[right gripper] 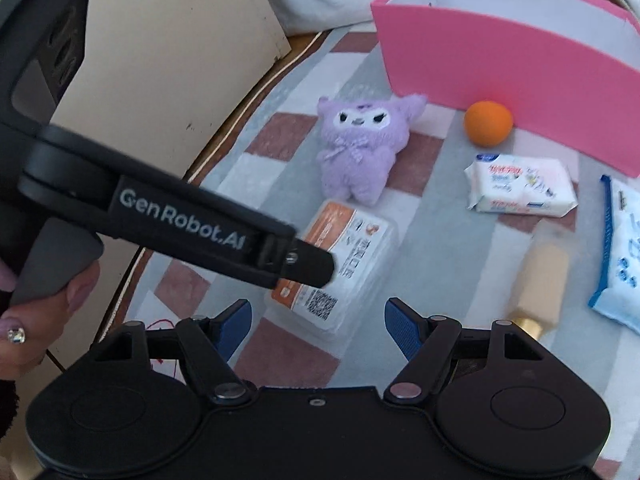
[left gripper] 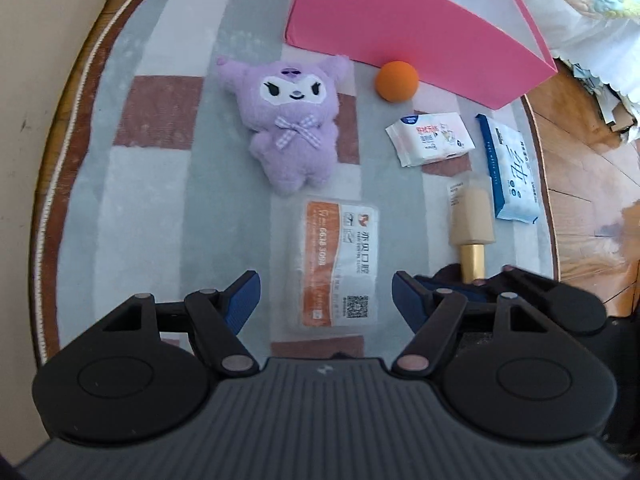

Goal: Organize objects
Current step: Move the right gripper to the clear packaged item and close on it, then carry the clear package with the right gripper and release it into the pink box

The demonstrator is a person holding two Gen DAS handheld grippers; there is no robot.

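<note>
On the checked rug lie a purple plush toy [left gripper: 292, 128] [right gripper: 362, 146], an orange ball [left gripper: 397, 81] [right gripper: 488, 123], an orange-and-white packet [left gripper: 338, 266] [right gripper: 344, 264], a white wipes pack [left gripper: 430, 138] [right gripper: 522, 186], a blue-and-white wipes pack [left gripper: 512, 170] [right gripper: 618, 260] and a beige bottle with a gold cap [left gripper: 472, 224] [right gripper: 540, 276]. A pink box [left gripper: 400, 32] [right gripper: 500, 68] stands open behind them. My left gripper [left gripper: 324, 300] is open above the near end of the orange packet. My right gripper [right gripper: 318, 324] is open and empty, just right of the left one.
The rug's rounded edge [left gripper: 64, 148] borders a cream wall panel [right gripper: 160, 60] on the left. Wooden floor [left gripper: 592, 208] and crumpled fabric and paper [left gripper: 592, 20] lie to the right. The left gripper's body [right gripper: 180, 216] crosses the right wrist view.
</note>
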